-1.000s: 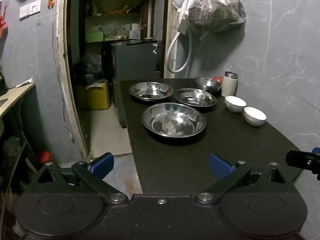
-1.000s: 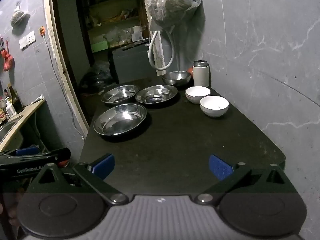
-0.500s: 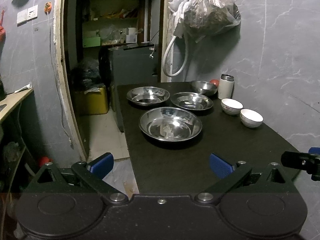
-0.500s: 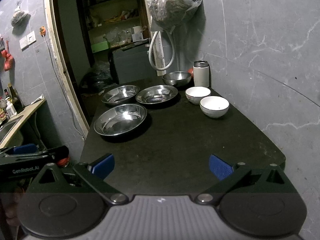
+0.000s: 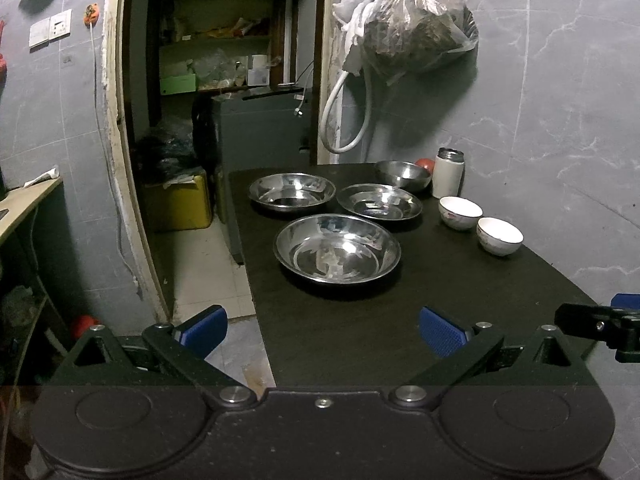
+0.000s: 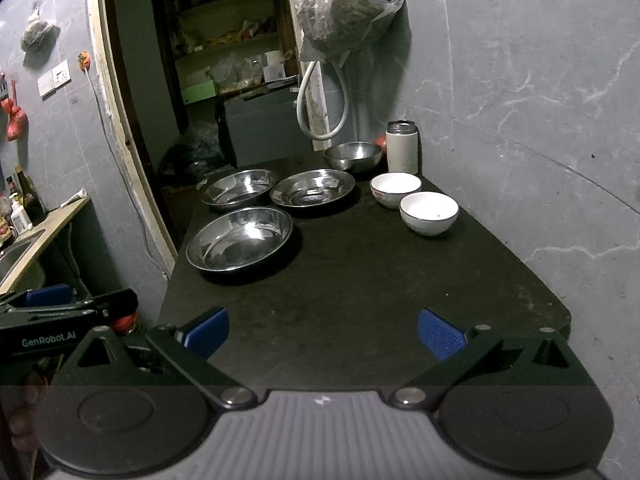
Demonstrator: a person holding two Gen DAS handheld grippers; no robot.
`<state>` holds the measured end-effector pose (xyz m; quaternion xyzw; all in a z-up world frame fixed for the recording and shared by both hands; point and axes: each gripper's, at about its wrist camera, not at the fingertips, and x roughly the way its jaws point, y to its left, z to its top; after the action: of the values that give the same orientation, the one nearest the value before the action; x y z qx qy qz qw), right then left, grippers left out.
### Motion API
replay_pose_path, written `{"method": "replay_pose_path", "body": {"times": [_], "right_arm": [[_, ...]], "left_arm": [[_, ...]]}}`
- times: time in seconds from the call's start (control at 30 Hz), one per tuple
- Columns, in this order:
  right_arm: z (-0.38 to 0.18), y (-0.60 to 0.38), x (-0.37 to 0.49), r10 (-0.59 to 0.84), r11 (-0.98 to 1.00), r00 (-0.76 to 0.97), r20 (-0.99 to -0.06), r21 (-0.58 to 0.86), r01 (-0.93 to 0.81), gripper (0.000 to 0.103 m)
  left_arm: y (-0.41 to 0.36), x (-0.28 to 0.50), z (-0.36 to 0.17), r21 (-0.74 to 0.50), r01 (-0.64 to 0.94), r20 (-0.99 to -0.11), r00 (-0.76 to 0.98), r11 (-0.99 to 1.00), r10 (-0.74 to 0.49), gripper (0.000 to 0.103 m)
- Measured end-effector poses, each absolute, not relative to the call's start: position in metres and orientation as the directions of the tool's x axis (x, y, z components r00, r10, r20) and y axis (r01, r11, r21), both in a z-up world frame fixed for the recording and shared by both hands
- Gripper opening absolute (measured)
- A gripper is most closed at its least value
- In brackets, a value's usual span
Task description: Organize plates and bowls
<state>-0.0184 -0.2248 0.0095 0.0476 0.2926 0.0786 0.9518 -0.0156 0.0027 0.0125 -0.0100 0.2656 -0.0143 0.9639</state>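
On the dark table [image 5: 340, 340]: three steel plates [image 5: 337, 248] left and centre, two white bowls [image 6: 429, 212] right, likely fragile; plates light, slippery, best pinched at the rim. Left gripper [image 5: 320, 332] and right gripper [image 6: 322, 332] both spread, empty.

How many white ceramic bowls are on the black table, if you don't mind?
2: the nearer white bowl by the wall-side edge, the farther white bowl just behind it, before the flask.

Silver steel plates [image 5: 337, 254] on black tabletop [image 5: 460, 288]; white bowls [image 6: 429, 213] with faint reddish motifs; white flask [image 5: 448, 174], steel-capped; blue-padded black jaws; grey marbled wall [image 6: 520, 80].
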Motion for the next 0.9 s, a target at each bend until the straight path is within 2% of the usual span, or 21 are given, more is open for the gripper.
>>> {"method": "replay_pose_path", "body": {"times": [0.9], "right_arm": [[0.0077,-0.2274,-0.0137,0.175,0.984,0.814,-0.554,0.136,-0.119,0.103]], "left_arm": [[-0.0010,-0.0091,0.0109,-0.021,0.023,-0.521,0.853,1.000,-0.030,0.102]]}}
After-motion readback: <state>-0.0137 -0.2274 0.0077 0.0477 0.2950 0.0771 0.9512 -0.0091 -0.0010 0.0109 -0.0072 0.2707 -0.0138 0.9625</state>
